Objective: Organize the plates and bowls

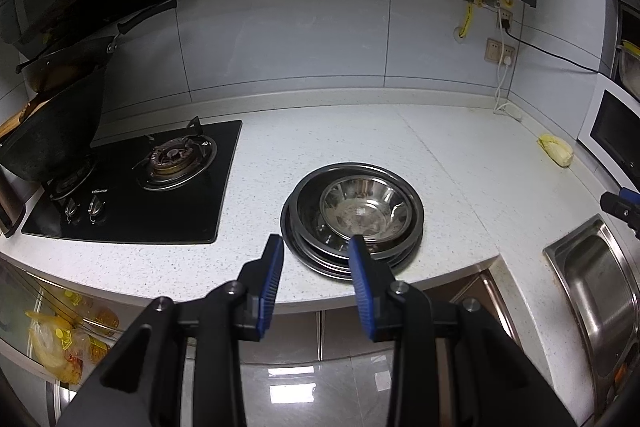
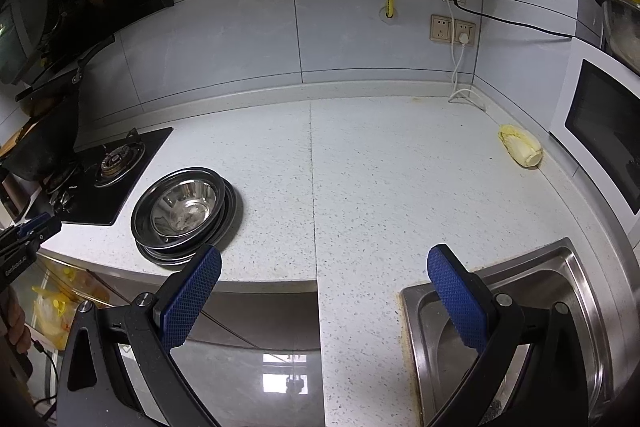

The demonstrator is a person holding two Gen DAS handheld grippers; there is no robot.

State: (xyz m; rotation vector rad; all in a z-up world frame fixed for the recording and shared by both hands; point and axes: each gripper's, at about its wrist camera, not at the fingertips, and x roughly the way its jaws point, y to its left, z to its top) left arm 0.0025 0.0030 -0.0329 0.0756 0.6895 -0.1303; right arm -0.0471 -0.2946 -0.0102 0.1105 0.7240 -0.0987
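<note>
While both the left gripper [image 1: 316, 253] and right gripper [image 2: 324, 263] are held agape and empty, plates [image 1: 320, 259] stacked under a bowl [image 1: 364, 211] are partly hidden on the speckled worktop [image 2: 380, 167] beside the hob [image 1: 132, 183].

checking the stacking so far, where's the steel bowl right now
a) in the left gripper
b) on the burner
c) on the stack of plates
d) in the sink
c, the steel bowl sits on the stack of plates on the counter; both grippers are open and empty.

The bowl [image 1: 365, 211] and the plates [image 1: 308, 227] under it are shiny metal, as is the brushed-looking sink [image 2: 520, 307]. The countertop [image 2: 380, 167] is pale speckled stone, matt. The hob [image 1: 132, 187] is glossy black glass. Gripper pads [image 2: 192, 299] are textured blue rubber.
</note>
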